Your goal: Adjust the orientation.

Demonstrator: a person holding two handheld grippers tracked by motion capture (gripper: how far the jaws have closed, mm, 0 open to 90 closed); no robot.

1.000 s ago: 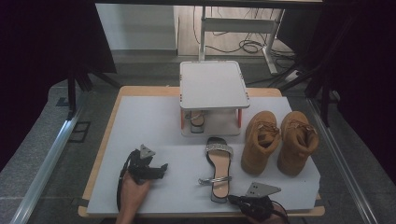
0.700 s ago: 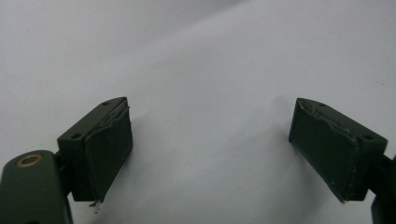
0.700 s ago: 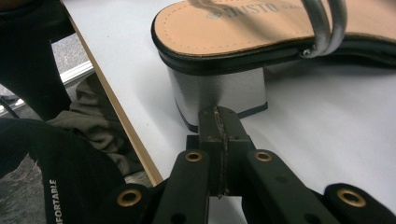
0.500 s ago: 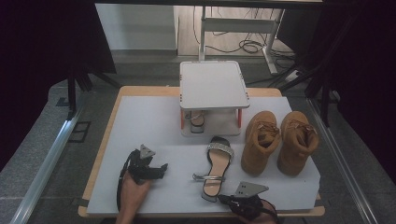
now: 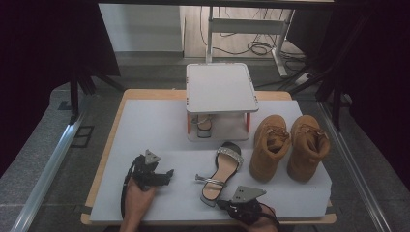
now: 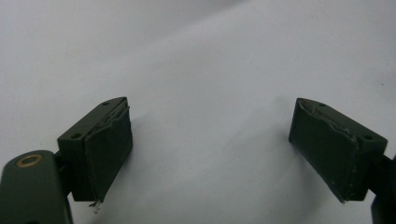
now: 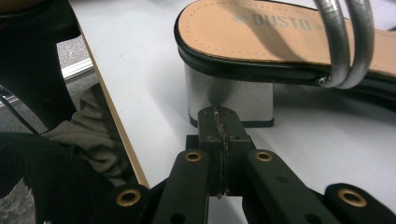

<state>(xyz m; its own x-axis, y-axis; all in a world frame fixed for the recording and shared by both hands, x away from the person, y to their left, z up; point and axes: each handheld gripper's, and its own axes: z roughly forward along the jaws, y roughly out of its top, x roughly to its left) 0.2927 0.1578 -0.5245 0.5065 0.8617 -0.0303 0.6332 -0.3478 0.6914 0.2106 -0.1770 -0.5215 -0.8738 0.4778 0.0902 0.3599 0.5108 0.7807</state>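
Observation:
A black sandal (image 5: 220,169) with a tan insole and silver straps lies slanted on the white mat (image 5: 154,125), its heel toward the front edge. In the right gripper view the sandal (image 7: 280,37) lies close ahead, and its silver block heel (image 7: 229,98) is right at the tips of my right gripper (image 7: 219,116). The jaws are shut with nothing between them. In the high view my right gripper (image 5: 220,203) sits at the front edge beside that heel. My left gripper (image 5: 166,173) rests on the mat at the left, and in its own view my left gripper (image 6: 210,140) stands open over bare white surface.
A pair of tan boots (image 5: 287,145) stands to the right of the sandal. A small white rack (image 5: 220,87) stands at the back middle with another sandal (image 5: 204,124) beneath it. The wooden table edge (image 7: 112,116) runs close to my right gripper.
My right gripper has moved left along the front edge. The sandal has swung from straight to slanted, its heel shifting left. The left gripper has stayed put.

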